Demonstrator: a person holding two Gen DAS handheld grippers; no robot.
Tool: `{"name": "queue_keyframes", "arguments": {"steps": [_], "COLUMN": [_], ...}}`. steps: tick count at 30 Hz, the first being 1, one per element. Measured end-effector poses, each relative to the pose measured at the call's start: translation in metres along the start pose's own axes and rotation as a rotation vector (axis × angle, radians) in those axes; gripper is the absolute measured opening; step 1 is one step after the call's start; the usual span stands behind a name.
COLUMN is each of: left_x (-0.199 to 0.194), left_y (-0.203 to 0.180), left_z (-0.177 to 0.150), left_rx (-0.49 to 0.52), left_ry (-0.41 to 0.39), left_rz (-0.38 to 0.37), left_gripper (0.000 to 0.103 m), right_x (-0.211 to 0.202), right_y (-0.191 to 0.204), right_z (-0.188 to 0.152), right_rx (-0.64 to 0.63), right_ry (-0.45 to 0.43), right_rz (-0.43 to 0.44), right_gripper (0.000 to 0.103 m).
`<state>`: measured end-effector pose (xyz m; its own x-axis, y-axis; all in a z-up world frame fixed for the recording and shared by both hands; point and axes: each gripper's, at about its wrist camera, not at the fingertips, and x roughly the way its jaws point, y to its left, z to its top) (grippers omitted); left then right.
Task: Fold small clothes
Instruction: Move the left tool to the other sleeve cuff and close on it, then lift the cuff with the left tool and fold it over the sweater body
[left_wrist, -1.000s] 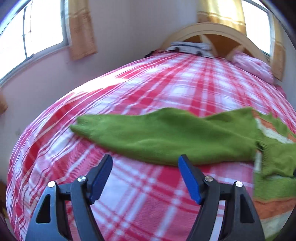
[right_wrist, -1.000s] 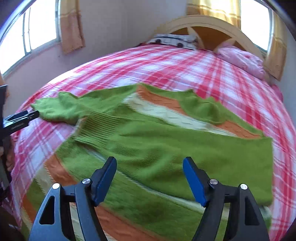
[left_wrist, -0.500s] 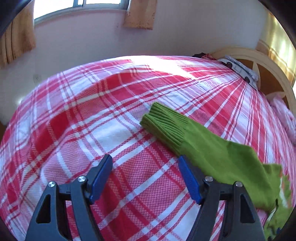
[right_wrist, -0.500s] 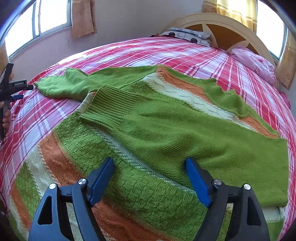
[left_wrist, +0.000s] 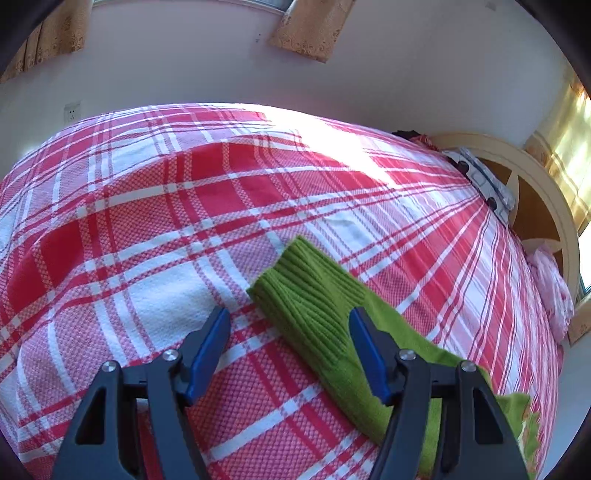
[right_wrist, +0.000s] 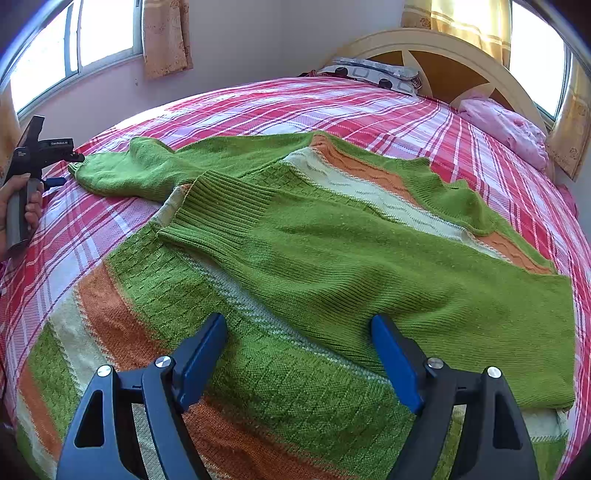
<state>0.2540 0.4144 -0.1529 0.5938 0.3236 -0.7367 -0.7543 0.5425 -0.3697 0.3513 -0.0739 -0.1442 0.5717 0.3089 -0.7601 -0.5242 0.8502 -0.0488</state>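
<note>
Sweater (right_wrist: 332, 258), green w/ orange and cream stripes, lies spread flat on the bed (right_wrist: 295, 107) w/ red-white plaid cover; one sleeve (right_wrist: 369, 258) is folded across the body, its ribbed cuff ending near the sweater's left edge in the right wrist view; other sleeve (left_wrist: 314, 314) stretches out sideways over the plaid, cuff end lying flat; left gripper (left_wrist: 288, 321) sits low at that cuff, blue pads spread apart, cuff lying btwn them w/ right pad over the sleeve, nothing clamped; can't tell if pads touch the knit; right gripper (right_wrist: 299, 332) hangs over the sweater's lower body, pads wide apart, holding nothing; a hand (right_wrist: 18, 206) grips the left tool's handle at the bed's left side; pink pillow (right_wrist: 506, 129) and a patterned pillow (right_wrist: 373, 74) lie by the headboard (right_wrist: 424, 40); curtains (right_wrist: 166, 37) hang by the windows.
</note>
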Motion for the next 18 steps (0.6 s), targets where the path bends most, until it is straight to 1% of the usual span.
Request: {"name": "queue_keyframes", "arguments": {"steps": [1,2,4,5,6,8,9,10,14,18], "left_x": [0.000,0.001,0.003,0.006,0.007,0.005,0.004,0.004,-0.005,-0.022], "left_y": [0.001,0.001,0.004,0.004,0.005,0.006,0.006,0.006,0.005,0.000], "left_z": [0.000,0.001,0.002,0.002,0.002,0.002,0.002,0.002,0.006,0.013], "left_rx": [-0.003,-0.008,-0.027,-0.035,-0.045,-0.054,-0.050,-0.045,-0.025,-0.016], "left_ry": [-0.007,-0.007,0.014,0.031,0.041,0.030,0.027,0.025,0.002,-0.029], "left_rz": [-0.004,-0.021,-0.078,-0.097,-0.108,-0.114,-0.117,-0.116,-0.118,-0.160], "left_gripper": [0.058,0.052,0.024,0.020,0.019,0.018,0.012,0.009,0.007,0.006], "right_x": [0.000,0.000,0.000,-0.001,-0.001,-0.001,-0.001,-0.001,-0.001,-0.001], "right_y": [0.000,0.000,0.000,0.000,0.000,0.000,0.000,0.000,0.000,0.000], "right_z": [0.000,0.000,0.000,0.000,0.000,0.000,0.000,0.000,-0.001,-0.001], "right_rx": [0.000,-0.001,-0.002,-0.002,-0.002,-0.002,-0.002,-0.002,-0.001,-0.002], "right_ry": [0.000,0.000,0.000,0.000,0.000,0.000,0.001,0.000,0.000,0.001], "right_rz": [-0.001,0.000,-0.002,-0.003,-0.003,-0.003,-0.002,-0.002,-0.001,-0.001], "right_gripper": [0.081,0.081,0.082,0.082,0.082,0.082,0.082,0.082,0.082,0.082]}}
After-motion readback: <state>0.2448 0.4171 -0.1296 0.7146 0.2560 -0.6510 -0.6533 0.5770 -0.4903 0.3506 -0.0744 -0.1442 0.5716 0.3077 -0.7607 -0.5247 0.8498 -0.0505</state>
